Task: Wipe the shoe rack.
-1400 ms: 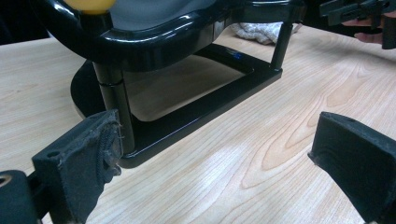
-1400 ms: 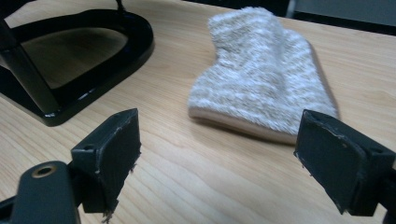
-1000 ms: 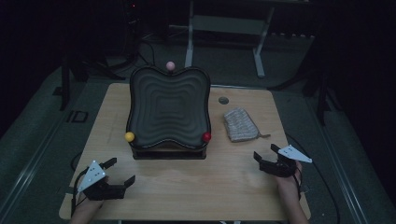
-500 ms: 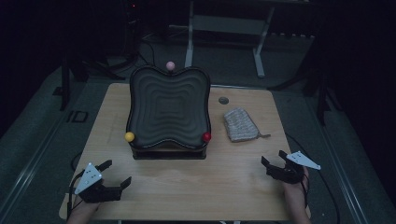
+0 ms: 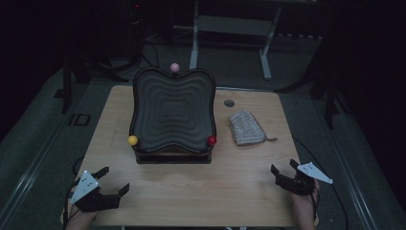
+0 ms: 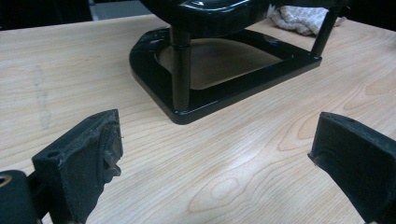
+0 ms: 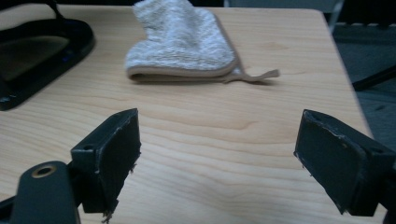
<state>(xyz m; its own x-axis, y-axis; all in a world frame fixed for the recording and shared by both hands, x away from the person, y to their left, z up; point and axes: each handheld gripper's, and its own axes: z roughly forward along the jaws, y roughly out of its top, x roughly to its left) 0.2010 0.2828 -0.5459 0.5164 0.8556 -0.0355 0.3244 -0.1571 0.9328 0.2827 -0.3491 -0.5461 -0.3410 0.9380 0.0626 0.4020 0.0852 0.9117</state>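
Note:
A black wavy tray (image 5: 172,112) stands on a black stand in the middle of the wooden table (image 5: 230,191). At its rim sit a pink ball (image 5: 174,67) at the far side, a yellow ball (image 5: 132,140) at the near left and a red ball (image 5: 211,140) at the near right. A folded grey cloth (image 5: 246,128) lies to the right of the tray. My left gripper (image 5: 115,179) is open and empty at the near left corner, facing the stand's base (image 6: 215,93). My right gripper (image 5: 283,166) is open and empty at the near right, facing the cloth (image 7: 182,39).
A small dark round mark (image 5: 229,103) lies on the table behind the cloth. The table's right edge (image 7: 343,60) runs close beside my right gripper (image 7: 217,149). Bare wood lies between my left gripper (image 6: 217,158) and the stand. Dark floor and metal frames surround the table.
Both grippers have drawn back a little toward the near edge, the right one also shifting outward to the right. Both stay open. Tray, balls and cloth have not moved.

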